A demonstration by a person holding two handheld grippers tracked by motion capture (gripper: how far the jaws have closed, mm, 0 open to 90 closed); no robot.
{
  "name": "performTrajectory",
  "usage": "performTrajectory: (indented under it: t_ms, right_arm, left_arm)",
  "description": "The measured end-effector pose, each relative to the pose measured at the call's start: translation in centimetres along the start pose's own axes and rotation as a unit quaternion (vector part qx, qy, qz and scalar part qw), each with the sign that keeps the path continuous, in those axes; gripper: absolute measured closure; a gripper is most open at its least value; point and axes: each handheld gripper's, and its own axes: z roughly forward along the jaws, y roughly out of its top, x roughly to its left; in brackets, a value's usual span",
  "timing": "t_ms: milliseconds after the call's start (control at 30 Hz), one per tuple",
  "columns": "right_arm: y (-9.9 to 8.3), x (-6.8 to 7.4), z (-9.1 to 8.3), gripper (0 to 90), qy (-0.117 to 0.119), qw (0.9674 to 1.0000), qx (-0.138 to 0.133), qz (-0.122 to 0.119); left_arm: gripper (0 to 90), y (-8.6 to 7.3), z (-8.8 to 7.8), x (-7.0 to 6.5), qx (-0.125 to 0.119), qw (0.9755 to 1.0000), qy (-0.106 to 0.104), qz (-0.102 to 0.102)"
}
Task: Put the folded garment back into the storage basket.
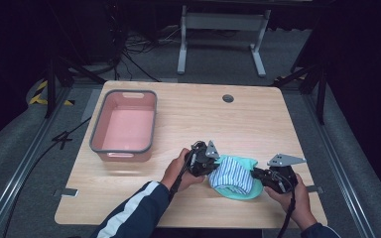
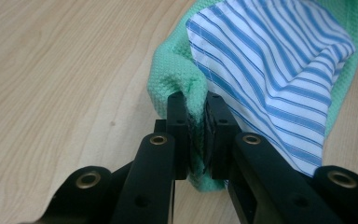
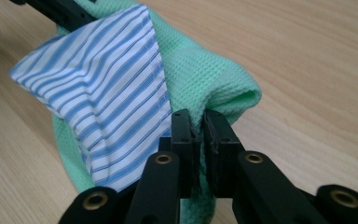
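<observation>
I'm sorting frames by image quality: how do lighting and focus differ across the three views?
High view: the wooden table is evenly lit, the room around it nearly black, and the picture is soft. Left gripper view: the striped cloth and green cloth are sharp, the left gripper dark with little detail. Right gripper view: similar, cloth weave crisp, the right gripper nearly silhouetted.
</observation>
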Motion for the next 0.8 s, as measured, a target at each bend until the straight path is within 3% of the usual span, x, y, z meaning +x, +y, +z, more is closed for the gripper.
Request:
performTrajectory:
  t_ms: [200,567,800]
  right_arm:
    - [1.9,0.4,-0.1,83.6,0.002,0.9999,-0.007,-0.013]
    - [7.3,1.3,-1.2,83.7,-0.003,0.9984,-0.029,-0.049]
    - [9.2,1.7,-0.7,83.7,-0.002,0.9977,-0.035,-0.058]
  left_arm:
    - [82.7,0.4,-1.4,0.9,0.001,0.9999,0.011,0.004]
    - [82.7,1.4,-5.1,3.1,-0.018,0.9990,0.041,-0.002]
    - [82.9,1.6,-6.6,4.3,-0.015,0.9983,0.055,-0.005]
